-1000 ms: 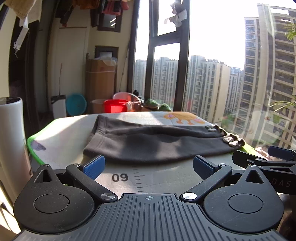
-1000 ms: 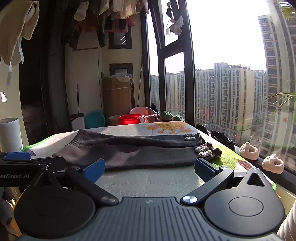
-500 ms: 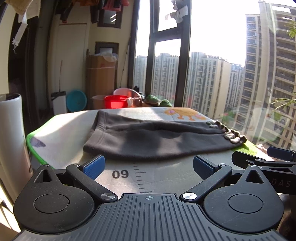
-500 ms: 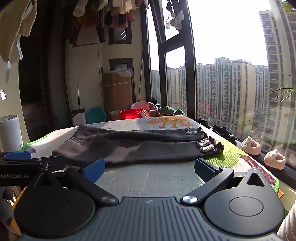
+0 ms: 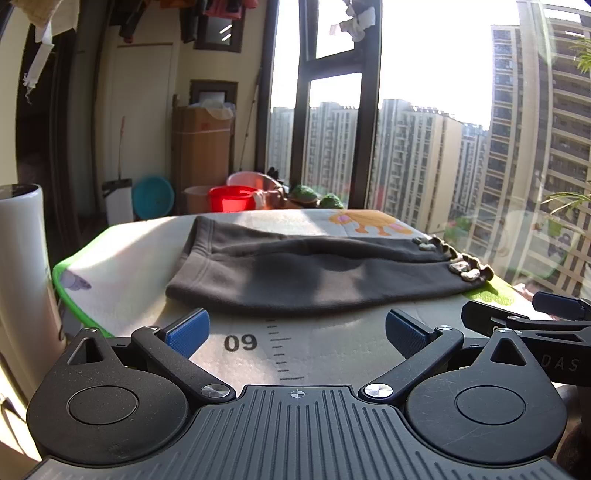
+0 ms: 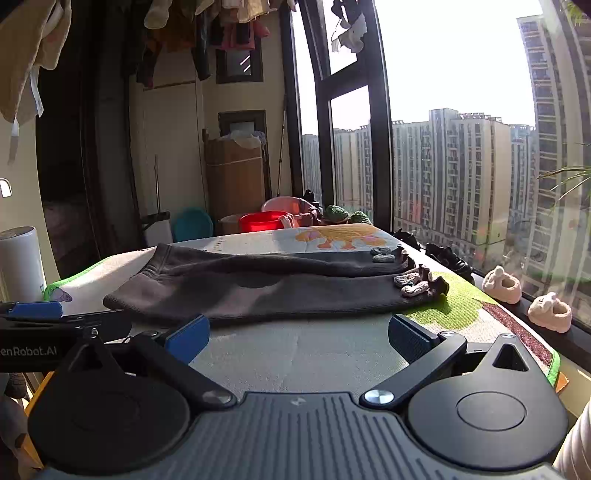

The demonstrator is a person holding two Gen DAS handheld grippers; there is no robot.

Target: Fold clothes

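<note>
Dark grey trousers (image 5: 314,277) (image 6: 266,291) lie flat across a printed mat (image 5: 140,251) (image 6: 317,350), waistband to the left and patterned cuffs (image 5: 461,264) (image 6: 413,284) to the right. My left gripper (image 5: 295,328) is open, held just short of the trousers' near edge with nothing between its blue pads. My right gripper (image 6: 297,332) is open too, also a little short of the near edge and holding nothing. Each gripper's tip shows at the side of the other's view.
A white cylinder (image 5: 22,266) (image 6: 22,262) stands at the mat's left. Behind the mat are a red basin (image 5: 232,197), a cardboard box (image 5: 201,155) and a tall window (image 5: 424,110). Two pink slippers (image 6: 524,295) sit on the sill at right. Clothes hang overhead (image 6: 207,29).
Both views have tilted and risen slightly, so the trousers sit lower and show more of their top. The trousers have not moved and both grippers stay open.
</note>
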